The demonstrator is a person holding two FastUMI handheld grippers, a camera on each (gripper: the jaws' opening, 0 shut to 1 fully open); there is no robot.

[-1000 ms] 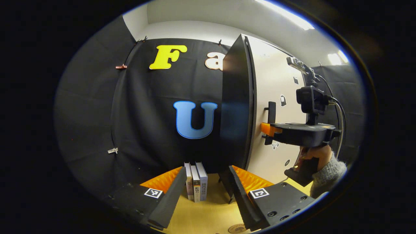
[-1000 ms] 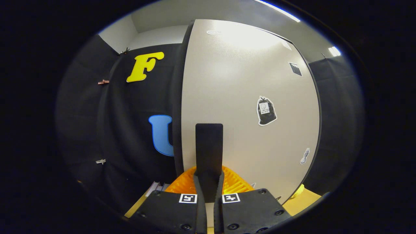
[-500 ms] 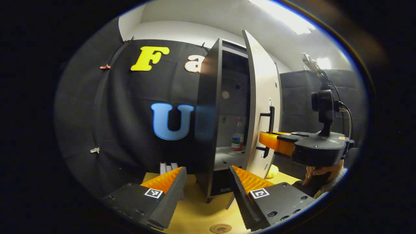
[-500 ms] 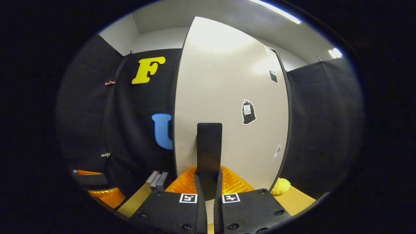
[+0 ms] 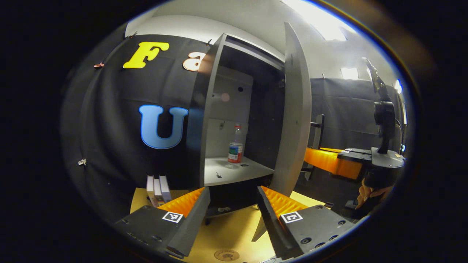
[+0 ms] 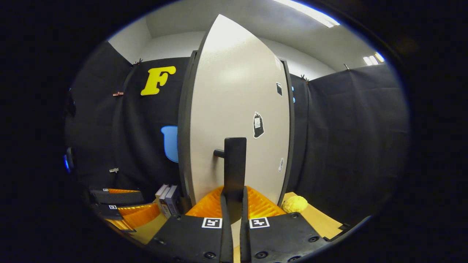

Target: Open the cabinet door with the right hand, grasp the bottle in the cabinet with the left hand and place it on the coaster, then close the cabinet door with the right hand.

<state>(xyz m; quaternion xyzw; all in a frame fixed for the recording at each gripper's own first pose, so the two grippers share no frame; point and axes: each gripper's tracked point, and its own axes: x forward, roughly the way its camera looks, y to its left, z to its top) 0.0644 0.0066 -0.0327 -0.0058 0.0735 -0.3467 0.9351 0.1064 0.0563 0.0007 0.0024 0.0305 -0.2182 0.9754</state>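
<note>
Cabinet door (image 5: 294, 109) swung wide, right gripper (image 6: 234, 204) clamped on its handle (image 6: 234, 164).

Left gripper (image 5: 230, 204) hangs low before the cabinet (image 5: 234, 109), fingers spread, holding nothing. Bottle (image 5: 236, 148) upright on the pale shelf (image 5: 226, 173) inside, apart from both grippers. Coaster (image 5: 226, 255) on the wooden tabletop (image 5: 226, 233) just below the left fingers. Books (image 5: 157, 188) stand left of the cabinet; yellow ball (image 6: 294, 204) beyond the door.

In the right gripper view, the right gripper (image 6: 234, 204) clamps both fingers on the dark handle (image 6: 234, 164) of the pale cabinet door (image 6: 226, 109), with books (image 6: 167, 199) standing left and a yellow ball (image 6: 294, 204) right on the table (image 6: 318, 219).
</note>
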